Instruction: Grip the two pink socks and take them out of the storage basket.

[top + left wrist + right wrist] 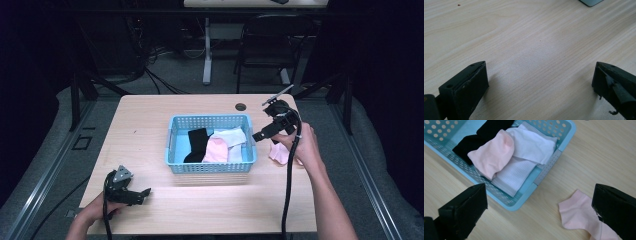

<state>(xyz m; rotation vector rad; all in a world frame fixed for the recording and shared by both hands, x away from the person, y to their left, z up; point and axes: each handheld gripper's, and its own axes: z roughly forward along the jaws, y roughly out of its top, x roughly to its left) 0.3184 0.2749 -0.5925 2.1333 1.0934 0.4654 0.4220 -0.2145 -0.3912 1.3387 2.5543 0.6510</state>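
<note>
So the biggest thing here is the light wood table [150, 130], and most of it is bare. The whole left half and the front strip are open wood, loads of room to move around there. There's a small cable hole [241, 106] near the back edge.

Roughly in the middle sits a blue perforated basket [212, 167], long side facing the person. Inside it there's a black sock [197, 144] on the left, a pink sock [216, 150] partly over it, and a white sock [231, 137] toward the right wall, all overlapping. The right gripper view also shows a ribbed white piece [515, 173] tucked under those, up against the basket's near wall.

Right of the basket, on bare table and just beside its right wall, not touching it as far as I can see, lies a loose pink sock [279, 153]. There's less space on that side, only a narrow stretch of wood before the right edge.

The right gripper [261, 135] hangs above that gap, near the basket's right rim, jaws spread wide with nothing between them; the loose sock lies below, next to one jaw.

The left gripper [146, 191] is way off at the front left corner, low over plain wood, jaws also wide apart and holding nothing.
</note>
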